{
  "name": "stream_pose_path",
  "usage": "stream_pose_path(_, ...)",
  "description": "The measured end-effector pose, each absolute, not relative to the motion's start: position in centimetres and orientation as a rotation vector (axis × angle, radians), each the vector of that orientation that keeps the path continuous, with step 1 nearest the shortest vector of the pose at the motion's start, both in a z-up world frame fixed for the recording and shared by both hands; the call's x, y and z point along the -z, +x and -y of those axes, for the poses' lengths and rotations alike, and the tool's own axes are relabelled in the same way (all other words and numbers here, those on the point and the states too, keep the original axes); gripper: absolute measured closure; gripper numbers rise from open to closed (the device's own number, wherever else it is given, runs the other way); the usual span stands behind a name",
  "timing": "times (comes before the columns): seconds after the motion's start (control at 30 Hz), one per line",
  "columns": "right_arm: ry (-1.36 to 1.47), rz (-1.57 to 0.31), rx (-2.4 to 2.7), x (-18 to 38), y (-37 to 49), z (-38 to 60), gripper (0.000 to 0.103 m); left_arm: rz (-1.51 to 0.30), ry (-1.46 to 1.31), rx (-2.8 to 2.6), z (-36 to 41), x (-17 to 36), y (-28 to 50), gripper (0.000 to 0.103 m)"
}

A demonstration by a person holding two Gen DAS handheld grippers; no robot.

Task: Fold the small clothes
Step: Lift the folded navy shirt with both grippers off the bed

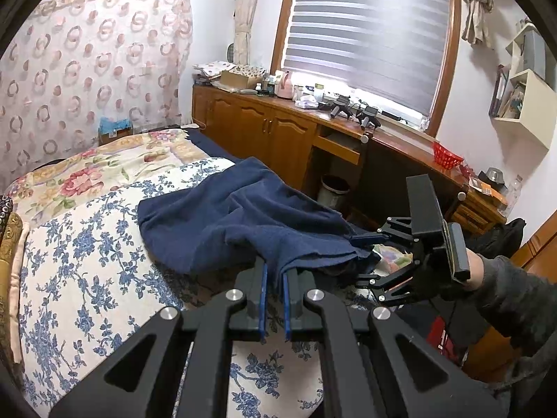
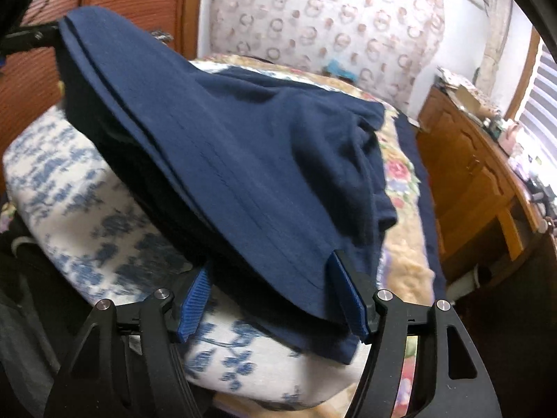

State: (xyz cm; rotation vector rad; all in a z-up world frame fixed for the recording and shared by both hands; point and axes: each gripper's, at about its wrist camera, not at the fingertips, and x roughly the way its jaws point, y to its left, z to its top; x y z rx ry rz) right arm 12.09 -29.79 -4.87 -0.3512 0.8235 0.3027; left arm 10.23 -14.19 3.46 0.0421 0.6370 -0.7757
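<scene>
Navy cloth, the garment (image 1: 243, 216), is lying rumpled across the floral bed (image 1: 87, 261) in the middle of the frame, one edge lifted. Your left gripper (image 1: 274, 299) is clamping that near hem with its jaws clenched. Your right gripper (image 2: 275, 296) is standing with jaws spread, the other corner lying between them but unpinched (the pads are not pressing it). You are only beginning: no neat fold is showing yet. No readable writing is showing anywhere.
</scene>
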Motion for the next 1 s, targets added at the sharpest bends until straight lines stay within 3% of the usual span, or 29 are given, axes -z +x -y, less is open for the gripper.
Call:
stream_pose_path(0.1, -0.348, -0.824, -0.292, 5.0, 12.2, 30.3, 0.035, -0.64, 0.042, 0.775, 14.2, -3.5, 10.3, 0.1)
stream_pose_path(0.17, -0.372, -0.831, -0.285, 5.3, 12.4, 30.5, 0.042, -0.641, 0.036, 0.774, 14.0, -3.5, 10.3, 0.1)
stream_pose_path(0.33, -0.407, -0.792, -0.31, 4.4, 12.0, 30.0, 0.095, -0.636, 0.015, 0.775, 13.1, -3.2, 9.7, 0.1)
stream_pose_path(0.67, -0.412, -0.606, -0.365, -3.2, 9.8, 28.5, 0.098, -0.507, -0.068, 0.708, 8.2, -6.9, 8.6, 0.1)
stream_pose_path(1.0, -0.441, -0.544, -0.5, -9.6, 7.6, 24.9, 0.098, -0.444, -0.107, 0.645, 3.9, -10.0, 8.2, 0.1)
